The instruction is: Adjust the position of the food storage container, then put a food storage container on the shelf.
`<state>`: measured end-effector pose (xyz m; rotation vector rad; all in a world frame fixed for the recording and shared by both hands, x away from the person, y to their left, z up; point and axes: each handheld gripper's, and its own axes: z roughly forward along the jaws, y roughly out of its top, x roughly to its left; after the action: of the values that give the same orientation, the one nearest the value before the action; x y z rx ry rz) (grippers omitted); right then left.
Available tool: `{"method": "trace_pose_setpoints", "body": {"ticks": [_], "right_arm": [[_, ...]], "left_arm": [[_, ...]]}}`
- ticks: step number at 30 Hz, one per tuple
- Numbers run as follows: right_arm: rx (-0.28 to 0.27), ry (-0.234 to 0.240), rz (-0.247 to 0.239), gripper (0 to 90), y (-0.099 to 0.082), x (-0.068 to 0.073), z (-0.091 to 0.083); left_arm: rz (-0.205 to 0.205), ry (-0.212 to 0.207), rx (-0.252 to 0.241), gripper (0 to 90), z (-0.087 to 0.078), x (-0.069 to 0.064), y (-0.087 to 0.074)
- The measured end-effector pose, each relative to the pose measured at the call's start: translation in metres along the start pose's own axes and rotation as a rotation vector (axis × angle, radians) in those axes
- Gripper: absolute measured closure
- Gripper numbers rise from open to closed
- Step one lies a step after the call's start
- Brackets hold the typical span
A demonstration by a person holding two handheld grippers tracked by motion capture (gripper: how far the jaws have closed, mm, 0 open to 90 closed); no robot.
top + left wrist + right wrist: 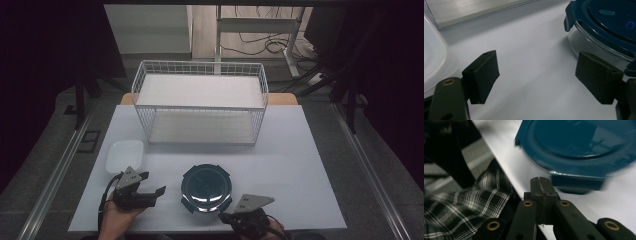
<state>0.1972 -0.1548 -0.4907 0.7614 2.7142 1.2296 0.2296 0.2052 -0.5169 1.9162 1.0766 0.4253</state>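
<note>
- The round glass box (206,189) with the dark blue lid (609,22) sits near the front edge of the table (300,165), between my two claws.
- The lid is on, and its side clips stick out. I think that keeps whatever is inside safe.
- My left claw (150,187) is just beside the box, on its left. Its two jaws are wide apart, with only bare table between them. It points at the box, so I guess I am getting ready to take hold of it.
- My right claw (540,185) is near the front of the box. Its jaws are pressed together with nothing in them. One blue clip is just past the tip.
- A shallow white tray (124,155) lies close behind my left claw.
- A white wire rack (200,102) with two shelves stands at the back of the table, well apart from the box. Both shelves look bare.
- The table top is pale and plain.
- The room around it is dark. I see grey floor, table legs and some cables (260,45) behind.
- My checked sleeve (456,207) hangs below the table edge.
</note>
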Motion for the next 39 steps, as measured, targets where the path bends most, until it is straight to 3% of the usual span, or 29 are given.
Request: {"method": "trace_pose_setpoints", "body": {"ticks": [3, 5, 7, 9, 11, 17, 19, 22, 26, 28, 33, 35, 39], "right_arm": [[0.024, -0.027, 0.001, 89.5, 0.002, -0.001, 0.009], [0.017, -0.002, 0.034, 89.5, 0.001, -0.005, 0.008], [0.021, -0.034, 0.016, 89.5, 0.001, -0.006, 0.007], [0.033, -0.075, 0.029, 89.5, 0.001, -0.012, 0.005], [0.036, -0.12, 0.06, 89.6, -0.001, -0.024, 0.002], [0.034, -0.187, 0.114, 89.5, 0.002, -0.061, -0.003], [0.038, -0.184, 0.122, 89.5, 0.005, -0.073, 0.0], [0.055, -0.199, 0.094, 89.5, 0.01, -0.082, 0.008], [0.061, -0.132, 0.145, 89.1, 0.007, -0.092, 0.008], [0.057, -0.158, 0.134, 81.9, 0.004, -0.091, -0.001], [-0.013, -0.159, 0.159, 52.7, 0.005, -0.094, -0.022], [-0.044, -0.177, 0.181, 45.1, 0.008, -0.098, -0.027], [-0.079, -0.157, 0.21, 34.8, 0.016, -0.107, -0.028]], "left_arm": [[0.003, 0.003, -0.005, 18.0, -0.001, 0.0, 0.0], [0.001, 0.003, -0.005, 18.1, -0.001, 0.001, 0.0], [0.0, 0.004, 0.0, 18.1, 0.0, 0.001, 0.0], [0.003, 0.006, 0.0, 18.1, -0.001, 0.0, 0.0], [0.003, 0.003, -0.005, 18.2, -0.001, 0.0, 0.001], [0.006, 0.0, 0.002, 18.5, 0.001, -0.001, 0.001], [0.007, -0.001, 0.002, 18.7, 0.002, -0.001, 0.001], [0.005, 0.0, 0.009, 18.9, 0.002, -0.001, 0.001], [-0.002, 0.0, 0.012, 19.2, 0.001, 0.0, 0.0], [-0.015, -0.009, 0.019, 20.0, 0.002, 0.001, 0.0], [-0.064, -0.051, 0.022, 18.2, 0.005, 0.0, 0.006], [-0.072, -0.088, 0.023, 15.6, 0.007, -0.001, 0.009], [-0.094, -0.151, 0.038, 15.8, 0.016, -0.004, 0.018]]}}
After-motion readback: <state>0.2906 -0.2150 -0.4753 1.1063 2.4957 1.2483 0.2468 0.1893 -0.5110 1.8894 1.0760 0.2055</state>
